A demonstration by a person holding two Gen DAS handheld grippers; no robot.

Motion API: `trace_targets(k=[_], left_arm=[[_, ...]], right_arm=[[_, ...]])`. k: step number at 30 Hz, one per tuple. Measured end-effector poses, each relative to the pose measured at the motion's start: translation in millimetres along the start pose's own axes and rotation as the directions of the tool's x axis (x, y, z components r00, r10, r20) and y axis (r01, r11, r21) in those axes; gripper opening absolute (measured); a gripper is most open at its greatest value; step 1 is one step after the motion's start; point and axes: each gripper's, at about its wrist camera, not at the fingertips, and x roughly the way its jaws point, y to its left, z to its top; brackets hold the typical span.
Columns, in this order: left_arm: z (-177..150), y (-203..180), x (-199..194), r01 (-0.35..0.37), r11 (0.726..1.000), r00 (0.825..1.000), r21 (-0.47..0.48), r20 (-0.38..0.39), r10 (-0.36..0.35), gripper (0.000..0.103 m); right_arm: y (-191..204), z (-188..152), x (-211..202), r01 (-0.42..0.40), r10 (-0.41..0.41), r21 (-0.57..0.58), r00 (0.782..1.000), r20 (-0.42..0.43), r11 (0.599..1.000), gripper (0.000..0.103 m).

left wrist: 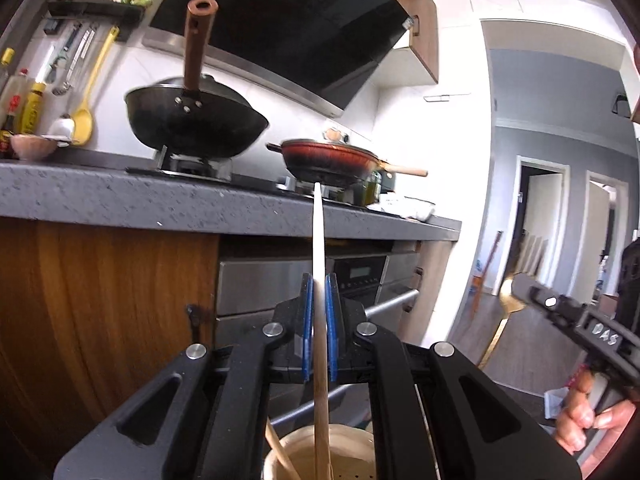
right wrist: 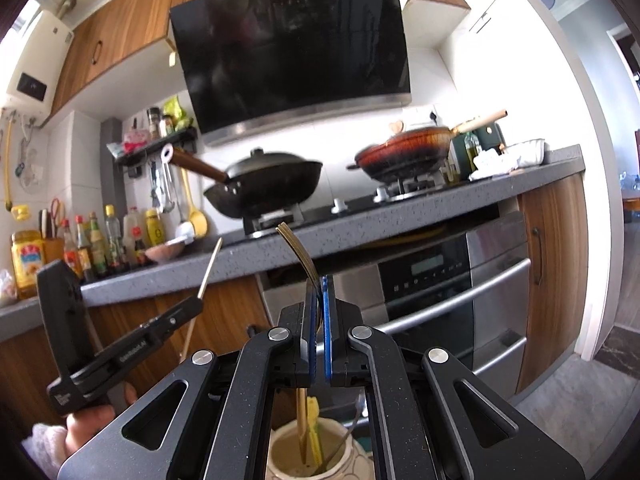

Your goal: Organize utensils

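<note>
Left wrist view: the left gripper (left wrist: pixel 319 312) has its blue-padded jaws clamped on a pale wooden chopstick (left wrist: pixel 318 248), a smooth, slender stick that stands nearly upright, its thin tip reaching level with the front edge of the worktop (left wrist: pixel 120 200). Directly below the jaws sits a cream, round-mouthed ceramic utensil holder (left wrist: pixel 320 452), glazed inside, with another wooden stick leaning on its left rim. The worktop is speckled grey stone with a thick, squared front edge; beneath it are grained wood cabinet doors and a brushed-steel oven (left wrist: pixel 360 280). A matt black wok (left wrist: pixel 196 120) with a round brown handle and a red-brown pan (left wrist: pixel 332 160) stand on the hob. At the right edge the right gripper (left wrist: pixel 520 284) pinches a gold fork (left wrist: pixel 506 308), held by a hand (left wrist: pixel 588 420). Open floor and a doorway lie beyond it.

Right wrist view: the right gripper (right wrist: pixel 319 300) is closed on the gold fork (right wrist: pixel 298 252), whose curved, shiny tines rise toward the worktop edge. The utensil holder (right wrist: pixel 288 456) lies below, holding a wooden stick, a yellow piece and a metal handle. At left, the left gripper (right wrist: pixel 196 304) holds the chopstick (right wrist: pixel 210 268) tilted, well short of the worktop's front edge. Free space lies between both grippers and the cabinets.
</note>
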Motion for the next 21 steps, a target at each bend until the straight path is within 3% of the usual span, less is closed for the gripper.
trace_targets(k=[10,16,21], left_arm=[[-22,8,-6,0.02,0.999,1.0,-0.029,-0.006,-0.02,0.007],[-24,20,-21,0.033,0.996,0.999,-0.085,0.022,-0.031,0.008],[-23,26,-17,0.023,0.994,1.0,-0.105,0.001,-0.023,0.008]], right_arm=[[1,-20,19,0.011,-0.013,-0.028,0.997,-0.076,1.0,0.004],[2,-25,20,0.005,-0.01,-0.051,0.994,-0.108,0.999,0.004],[2,-30,27,0.005,-0.012,-0.05,0.99,-0.144,0.999,0.004]])
